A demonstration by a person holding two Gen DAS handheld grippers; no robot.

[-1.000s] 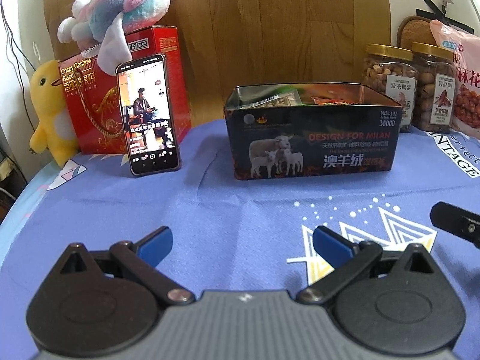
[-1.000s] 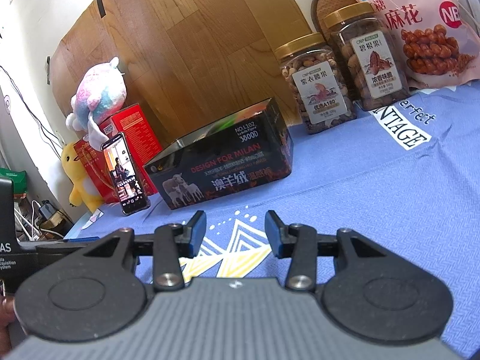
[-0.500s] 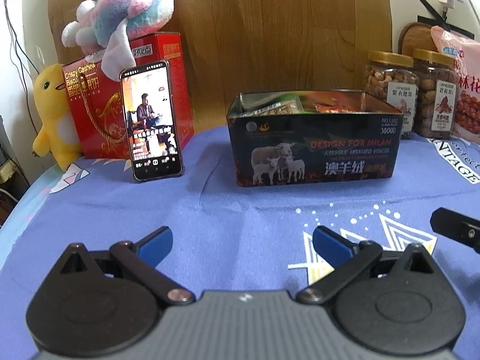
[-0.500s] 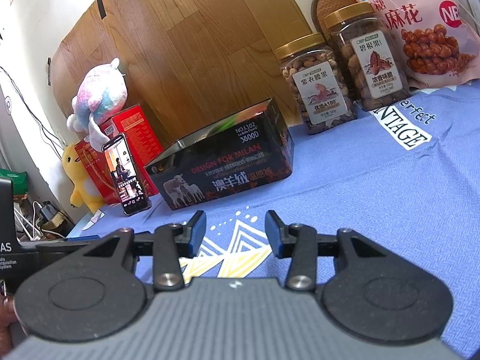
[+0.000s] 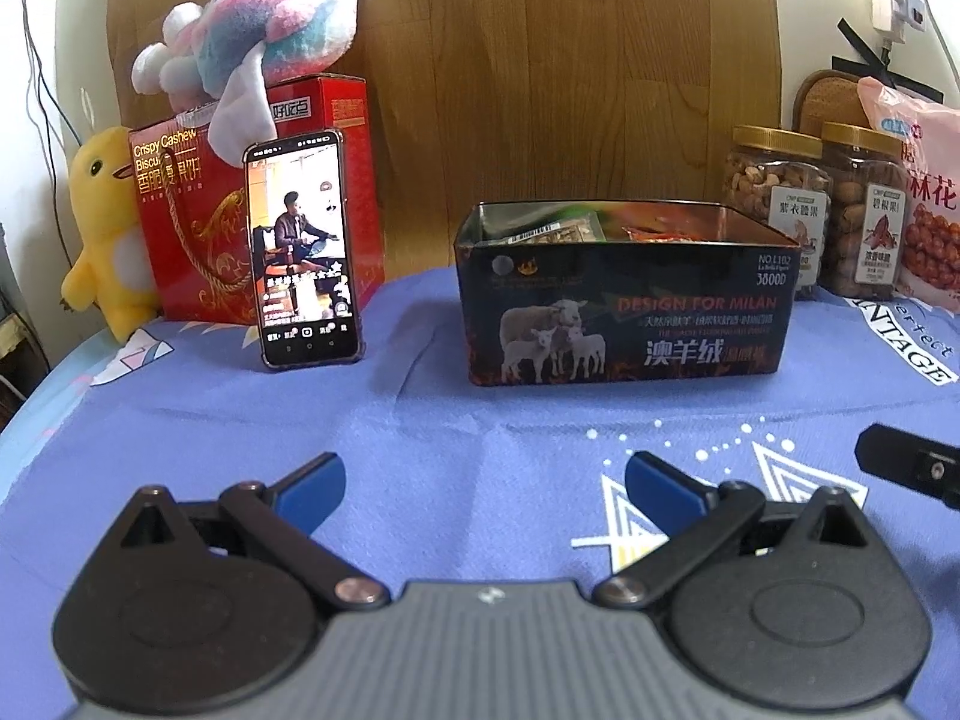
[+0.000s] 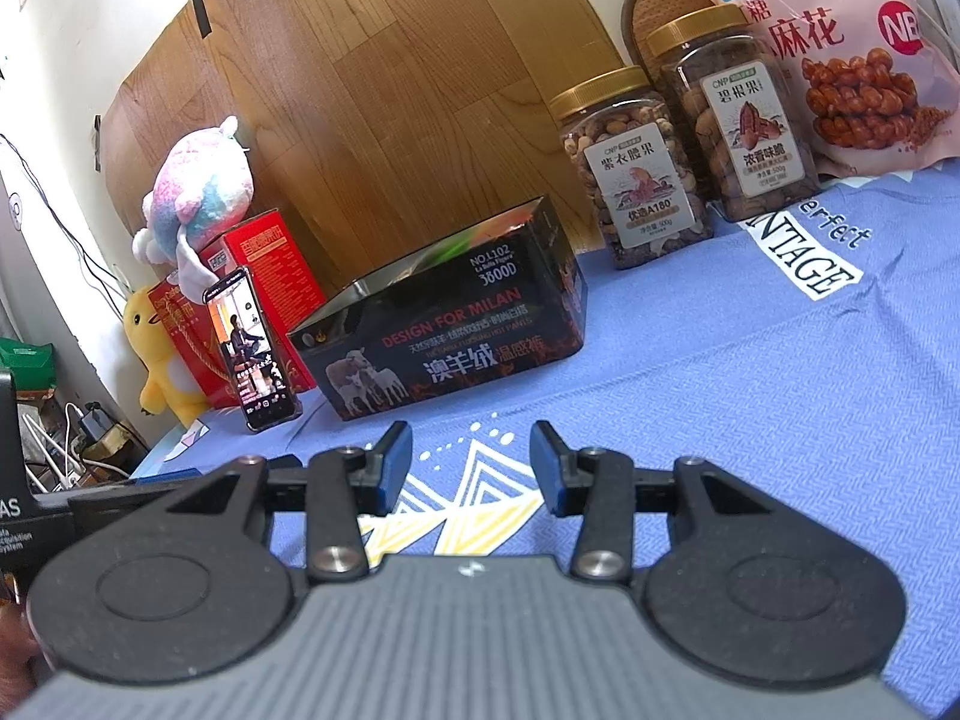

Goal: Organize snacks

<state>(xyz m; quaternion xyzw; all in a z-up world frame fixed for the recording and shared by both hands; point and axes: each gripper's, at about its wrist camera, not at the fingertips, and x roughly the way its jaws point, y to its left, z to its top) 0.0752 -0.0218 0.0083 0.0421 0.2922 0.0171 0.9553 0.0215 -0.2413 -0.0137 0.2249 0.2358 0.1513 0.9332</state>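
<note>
A dark open tin box with sheep printed on its side stands on the blue cloth; snack packets show inside it. The same tin box appears left of centre in the right wrist view. Two gold-lidded nut jars and a pink bag of twisted snacks stand at the back right. My left gripper is open and holds nothing, some way in front of the box. My right gripper is open too, with only cloth between its fingers.
A phone with a lit screen leans on a red biscuit box. A pastel plush sits on that box, a yellow duck plush beside it. A wooden board backs the table. Cables lie off the left edge.
In the left wrist view the whole scene has slid slightly lower as the camera tilted a little. Both grippers stay where they were, jaws unchanged.
</note>
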